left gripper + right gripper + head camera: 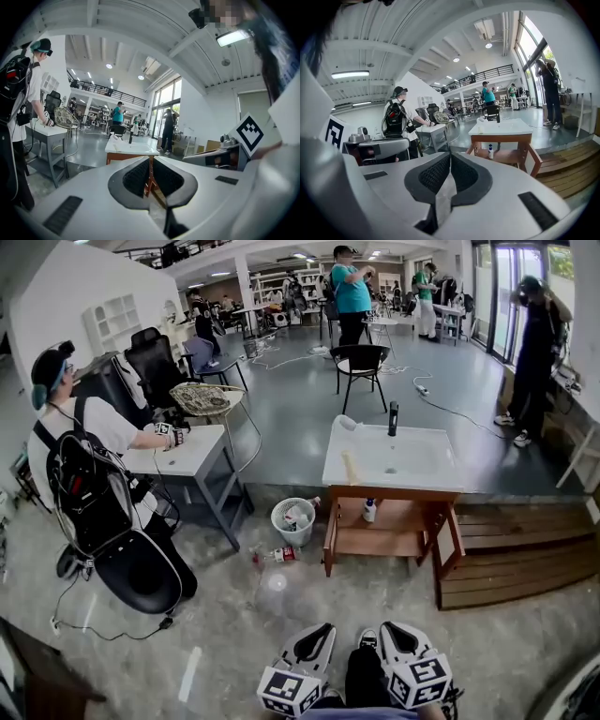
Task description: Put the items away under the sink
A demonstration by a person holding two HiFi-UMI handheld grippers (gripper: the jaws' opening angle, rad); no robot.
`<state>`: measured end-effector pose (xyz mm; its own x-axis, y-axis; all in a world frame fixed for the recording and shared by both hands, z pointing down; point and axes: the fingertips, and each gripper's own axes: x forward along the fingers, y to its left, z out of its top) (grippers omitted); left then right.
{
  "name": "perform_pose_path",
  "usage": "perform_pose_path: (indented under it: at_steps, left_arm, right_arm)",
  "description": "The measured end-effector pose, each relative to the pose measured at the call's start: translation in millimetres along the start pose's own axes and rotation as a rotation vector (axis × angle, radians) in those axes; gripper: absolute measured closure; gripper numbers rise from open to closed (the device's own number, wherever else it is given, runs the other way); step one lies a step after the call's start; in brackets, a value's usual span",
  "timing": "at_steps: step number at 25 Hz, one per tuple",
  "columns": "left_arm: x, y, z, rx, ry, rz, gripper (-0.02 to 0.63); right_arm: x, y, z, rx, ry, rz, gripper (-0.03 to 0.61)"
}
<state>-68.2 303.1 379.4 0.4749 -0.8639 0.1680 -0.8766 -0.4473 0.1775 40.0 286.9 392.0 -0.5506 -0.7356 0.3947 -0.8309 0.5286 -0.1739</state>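
Observation:
A white sink (403,460) with a black tap (393,418) sits on a wooden stand with a shelf (389,531) underneath it. One white bottle with a blue cap (369,511) stands on that shelf, also seen as the same bottle (490,151) in the right gripper view. On the floor to the left lie a small red-labelled bottle (278,555) and a clear round item (275,583). My left gripper (322,632) and right gripper (392,629) are held low near my body, well short of the stand. Both point toward the sink, left gripper (151,158) and right gripper (450,154), jaws shut and empty.
A white mesh bin (293,521) stands left of the stand. Stepped wooden platforms (525,554) lie to its right. A person with a backpack (89,474) works at a grey table (192,457) on the left. Chairs, cables and other people are farther back.

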Motion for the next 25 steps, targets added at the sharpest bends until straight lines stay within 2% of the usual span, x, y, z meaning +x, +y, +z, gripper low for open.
perform_pose_path:
  at_steps: [6,16,25]
  left_arm:
    - [57,35,14,0.008,-0.001,0.038,0.595]
    - [173,94,63,0.017,-0.013,0.075,0.595]
    - [244,126,75,0.018,0.016,0.115,0.595]
  right_arm:
    - [58,-38,25,-0.002,0.007,0.027,0.557]
    - [161,-108,99,-0.019,-0.001,0.084,0.557]
    - [222,-156,128,-0.013,0.012,0.121,0.557]
